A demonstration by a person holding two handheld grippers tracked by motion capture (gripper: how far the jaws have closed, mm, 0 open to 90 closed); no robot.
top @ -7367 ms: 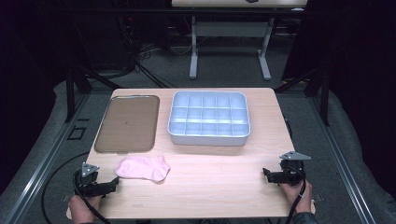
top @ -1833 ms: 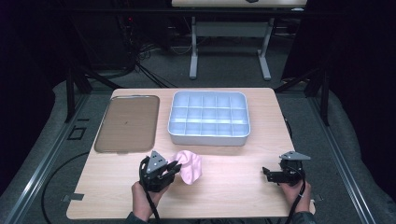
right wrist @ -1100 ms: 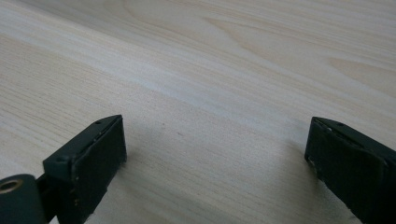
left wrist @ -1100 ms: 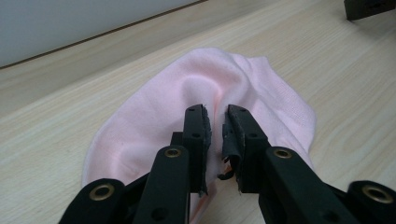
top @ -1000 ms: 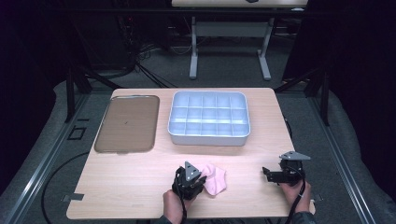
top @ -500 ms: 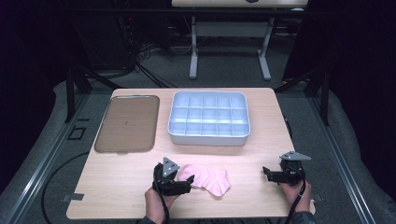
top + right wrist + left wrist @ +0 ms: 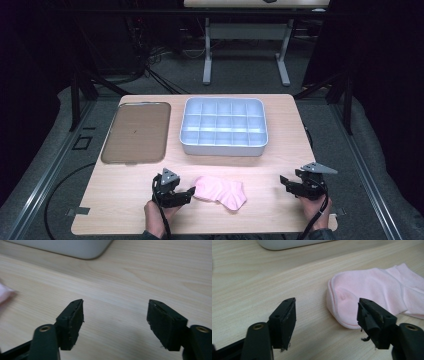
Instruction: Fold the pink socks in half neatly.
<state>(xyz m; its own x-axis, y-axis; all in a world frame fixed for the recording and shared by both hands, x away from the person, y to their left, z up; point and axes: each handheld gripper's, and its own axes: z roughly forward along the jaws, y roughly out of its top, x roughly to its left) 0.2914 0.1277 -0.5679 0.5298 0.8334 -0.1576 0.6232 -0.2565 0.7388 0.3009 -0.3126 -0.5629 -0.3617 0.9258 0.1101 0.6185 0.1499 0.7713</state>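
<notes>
A pink sock (image 7: 222,192) lies spread flat on the wooden table near its front edge. My left gripper (image 7: 189,194) rests just left of the sock, pointing at it. In the left gripper view the sock's rounded end (image 7: 352,297) sits ahead of the jaws, toward the right one, untouched. Those jaws have just been closing a little but stand open on nothing. My right gripper (image 7: 284,182) is at the front right, well apart from the sock. Its jaws have also just been closing, and they stand open over bare wood, with a pink sock edge (image 7: 3,295) far left.
A white box with several compartments (image 7: 222,146) stands at the back middle of the table. A flat brown tray (image 7: 136,132) lies to its left. The box's rounded corner (image 7: 75,250) is ahead of the right gripper. Table legs and cables are beyond the far edge.
The left gripper has let go of the sock and drawn back to the left. The sock, bunched a second ago, now lies spread out. The right gripper stays in place.
</notes>
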